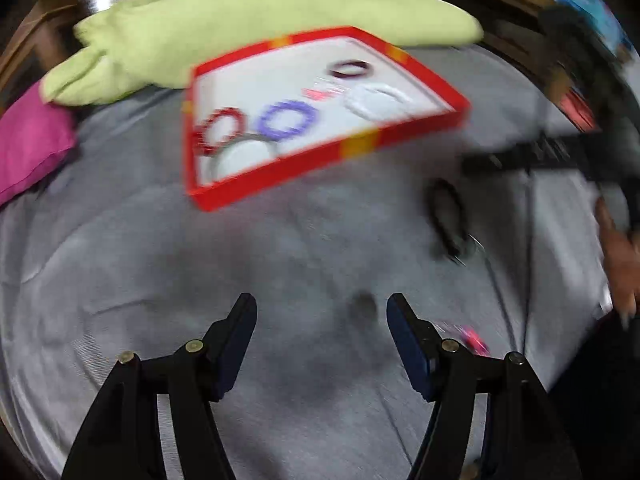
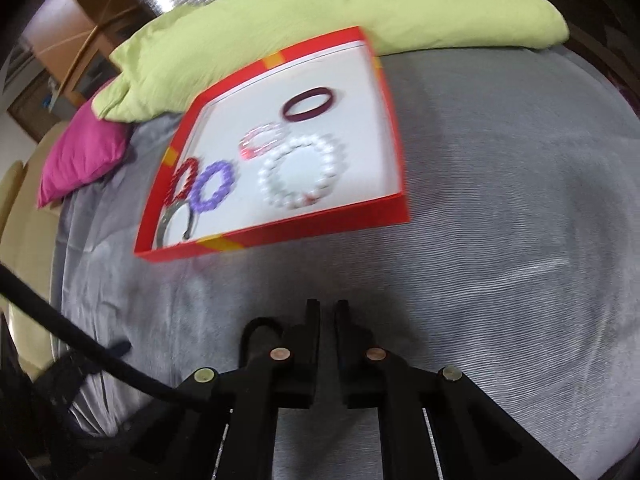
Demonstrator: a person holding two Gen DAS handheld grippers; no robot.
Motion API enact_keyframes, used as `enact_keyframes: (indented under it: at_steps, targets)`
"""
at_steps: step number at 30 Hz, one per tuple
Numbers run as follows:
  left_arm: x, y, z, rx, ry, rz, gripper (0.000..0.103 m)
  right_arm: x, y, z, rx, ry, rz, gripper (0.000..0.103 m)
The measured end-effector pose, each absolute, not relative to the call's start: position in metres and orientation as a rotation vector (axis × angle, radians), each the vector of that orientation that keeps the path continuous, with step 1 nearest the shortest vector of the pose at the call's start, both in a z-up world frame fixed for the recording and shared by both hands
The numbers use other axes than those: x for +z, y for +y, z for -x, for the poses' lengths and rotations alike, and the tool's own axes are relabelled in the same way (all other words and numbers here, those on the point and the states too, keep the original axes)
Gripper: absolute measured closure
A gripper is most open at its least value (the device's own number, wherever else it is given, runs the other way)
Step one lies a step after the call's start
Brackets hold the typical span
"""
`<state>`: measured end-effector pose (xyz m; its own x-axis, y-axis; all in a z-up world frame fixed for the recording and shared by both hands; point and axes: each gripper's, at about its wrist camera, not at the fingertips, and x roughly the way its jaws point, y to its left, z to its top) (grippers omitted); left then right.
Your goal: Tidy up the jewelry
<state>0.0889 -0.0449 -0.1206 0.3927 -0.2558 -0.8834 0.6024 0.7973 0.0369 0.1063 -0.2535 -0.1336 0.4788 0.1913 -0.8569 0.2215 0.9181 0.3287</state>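
Observation:
A red box [image 1: 362,146] [image 2: 320,224] with a white floor lies on the grey bedspread. It holds a red beaded bracelet [image 1: 218,130] [image 2: 185,179], a purple one [image 1: 286,120] [image 2: 212,189], a white pearl one [image 1: 378,100] [image 2: 301,174], a dark maroon bangle [image 1: 348,69] [image 2: 307,107], a pink one [image 2: 260,141] and a silver bangle [image 1: 240,150] [image 2: 176,222]. A black bangle [image 1: 446,216] lies on the bedspread right of the box, hanging from the right gripper's fingers [image 1: 520,156]. A pink piece [image 1: 472,338] lies beside my open, empty left gripper [image 1: 322,320]. My right gripper [image 2: 328,312] is nearly shut; something black shows left of its fingers.
A light green pillow [image 1: 256,32] [image 2: 340,24] lies behind the box and a magenta cushion [image 1: 28,148] [image 2: 84,152] at the left. A black cable [image 2: 80,348] runs across the lower left. A hand [image 1: 620,264] is at the right edge.

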Motion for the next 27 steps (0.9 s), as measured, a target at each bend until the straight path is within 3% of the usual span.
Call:
enact_keyframes:
  at_steps: [8,11,14,16,19,21,24,27]
  targets:
    - [-0.135,-0.062,-0.068,-0.657,1.013,-0.507,0.035,-0.135,-0.271,-0.106,0.013,1.114,-0.535,0.093]
    - [-0.134,-0.063,-0.066,-0.680,1.002,-0.489,0.035,-0.135,-0.266,-0.107,0.058,1.128,-0.542,0.087]
    - [-0.135,-0.066,-0.064,-0.707,0.993,-0.487,0.053,-0.134,-0.253,-0.107,0.096,1.132,-0.508,0.067]
    - [-0.134,-0.068,-0.062,-0.700,0.978,-0.499,0.058,-0.132,-0.246,-0.107,0.101,1.118,-0.475,0.065]
    - [-0.133,-0.067,-0.066,-0.679,0.970,-0.488,0.073,-0.134,-0.236,-0.109,0.096,1.109,-0.431,0.065]
    - [-0.131,-0.060,-0.072,-0.660,0.972,-0.456,0.085,-0.136,-0.229,-0.111,0.086,1.108,-0.385,0.073]
    - [-0.128,-0.052,-0.084,-0.628,0.969,-0.409,0.089,-0.136,-0.215,-0.113,0.064,1.093,-0.258,0.094]
    - [-0.127,-0.045,-0.094,-0.568,0.950,-0.391,0.093,-0.135,-0.214,-0.111,0.067,1.075,-0.256,0.097]
